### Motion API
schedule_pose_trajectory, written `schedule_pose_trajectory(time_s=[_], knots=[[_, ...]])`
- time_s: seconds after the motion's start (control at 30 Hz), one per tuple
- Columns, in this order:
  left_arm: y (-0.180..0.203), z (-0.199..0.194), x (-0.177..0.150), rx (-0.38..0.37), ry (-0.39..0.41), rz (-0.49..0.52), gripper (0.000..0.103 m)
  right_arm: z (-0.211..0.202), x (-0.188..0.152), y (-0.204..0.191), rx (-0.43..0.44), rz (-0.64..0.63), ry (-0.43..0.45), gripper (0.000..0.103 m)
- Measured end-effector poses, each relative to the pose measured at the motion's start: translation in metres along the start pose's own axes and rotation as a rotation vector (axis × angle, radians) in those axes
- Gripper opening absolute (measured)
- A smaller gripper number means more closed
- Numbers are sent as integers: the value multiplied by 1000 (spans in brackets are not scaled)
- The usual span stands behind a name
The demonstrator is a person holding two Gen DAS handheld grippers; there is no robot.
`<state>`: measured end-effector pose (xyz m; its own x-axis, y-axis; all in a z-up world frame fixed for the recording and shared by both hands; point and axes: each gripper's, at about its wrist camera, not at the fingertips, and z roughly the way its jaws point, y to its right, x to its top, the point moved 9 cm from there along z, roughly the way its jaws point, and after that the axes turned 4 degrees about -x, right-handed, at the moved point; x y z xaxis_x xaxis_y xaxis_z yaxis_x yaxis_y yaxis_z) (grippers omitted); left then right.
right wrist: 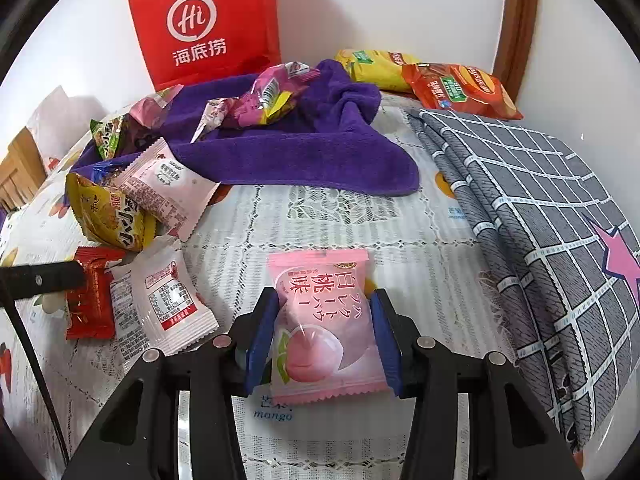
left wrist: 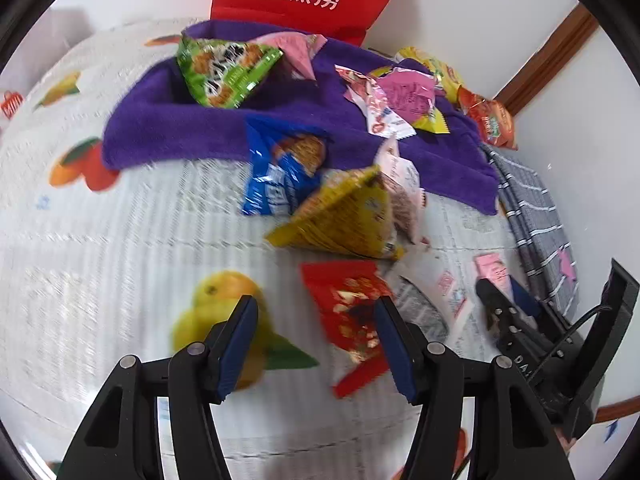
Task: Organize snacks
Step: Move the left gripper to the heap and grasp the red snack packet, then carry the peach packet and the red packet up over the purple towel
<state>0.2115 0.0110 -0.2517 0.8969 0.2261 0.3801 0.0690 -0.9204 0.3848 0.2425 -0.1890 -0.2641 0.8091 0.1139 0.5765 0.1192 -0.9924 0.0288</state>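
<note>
we see our right gripper (right wrist: 322,334) with its jaws clenched on a pink peach snack packet (right wrist: 322,320), held just above the desk (right wrist: 400,240) near the grey checked cloth (right wrist: 540,208); our left gripper (left wrist: 316,344) has its jaws released and holds nothing, over a red packet (left wrist: 348,312); a yellow packet (left wrist: 344,216) and a blue packet (left wrist: 280,172) lie beyond it at the edge of the purple towel (left wrist: 168,132); more snacks sit on the towel, before a red paper bag (right wrist: 204,20).
</note>
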Motion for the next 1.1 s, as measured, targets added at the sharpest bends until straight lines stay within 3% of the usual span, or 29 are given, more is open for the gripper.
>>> schedule_pose_trajectory(time_s=[0.13,0.37,0.57,0.67,1.0,1.1], knots=[[10,5,-1,60,44,38,59,-1,0,-2,-41,-29,7,46],[15,10,1,138,87,89,58,0,0,0,-35,-23,5,47],[8,7,0,116,80,52,43,-2,0,-4,-91,-64,17,47],[3,3,-2,109,72,23,38,-1,0,-1,-70,-48,13,47],[-6,-7,-10,135,97,52,38,2,-1,2,-36,-22,7,48],[-20,-13,-12,113,105,37,38,2,-1,2,-32,-19,7,48]])
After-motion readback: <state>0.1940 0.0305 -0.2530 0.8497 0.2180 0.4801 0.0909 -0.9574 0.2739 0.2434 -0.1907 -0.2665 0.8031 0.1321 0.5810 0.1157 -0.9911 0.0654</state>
